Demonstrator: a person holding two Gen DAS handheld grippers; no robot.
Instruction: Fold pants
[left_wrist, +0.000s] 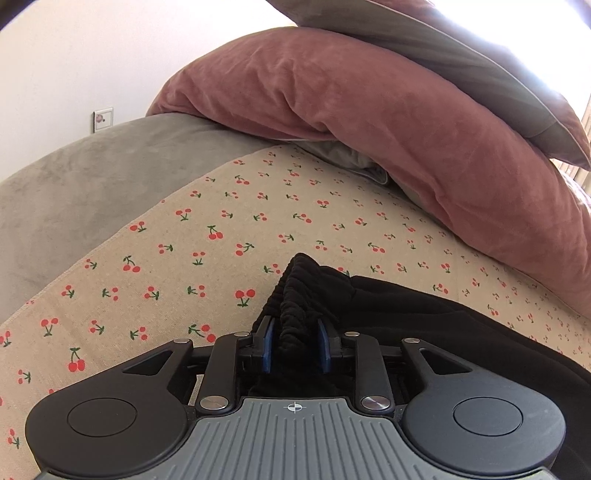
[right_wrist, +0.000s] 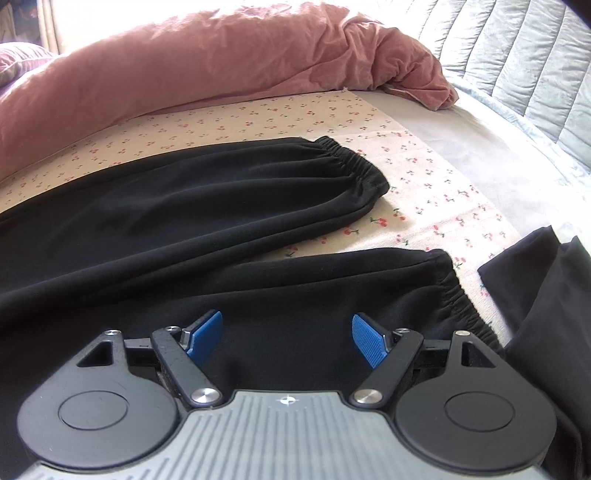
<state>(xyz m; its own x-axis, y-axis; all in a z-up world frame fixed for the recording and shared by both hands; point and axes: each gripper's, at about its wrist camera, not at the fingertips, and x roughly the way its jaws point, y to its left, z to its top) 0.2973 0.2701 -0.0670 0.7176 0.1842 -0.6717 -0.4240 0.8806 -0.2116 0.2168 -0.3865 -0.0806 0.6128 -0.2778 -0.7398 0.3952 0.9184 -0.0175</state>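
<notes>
Black pants lie on a cherry-print cloth (left_wrist: 221, 229) on a bed. In the left wrist view the gathered elastic waistband (left_wrist: 299, 291) stands bunched up between the blue pads of my left gripper (left_wrist: 295, 341), which is shut on it. In the right wrist view both legs stretch out flat: the far leg (right_wrist: 221, 192) ends in an elastic cuff (right_wrist: 354, 166), and the near leg (right_wrist: 295, 288) ends in a cuff (right_wrist: 458, 291) at the right. My right gripper (right_wrist: 288, 332) hovers open just over the near leg, its pads wide apart with nothing pinched.
A pink duvet (left_wrist: 369, 122) (right_wrist: 184, 62) is heaped along the far side of the cloth. Grey bedding (left_wrist: 92, 177) lies left of it. A quilted pale headboard (right_wrist: 517, 55) rises at the right. Another dark cloth (right_wrist: 546, 314) sits by the near cuff.
</notes>
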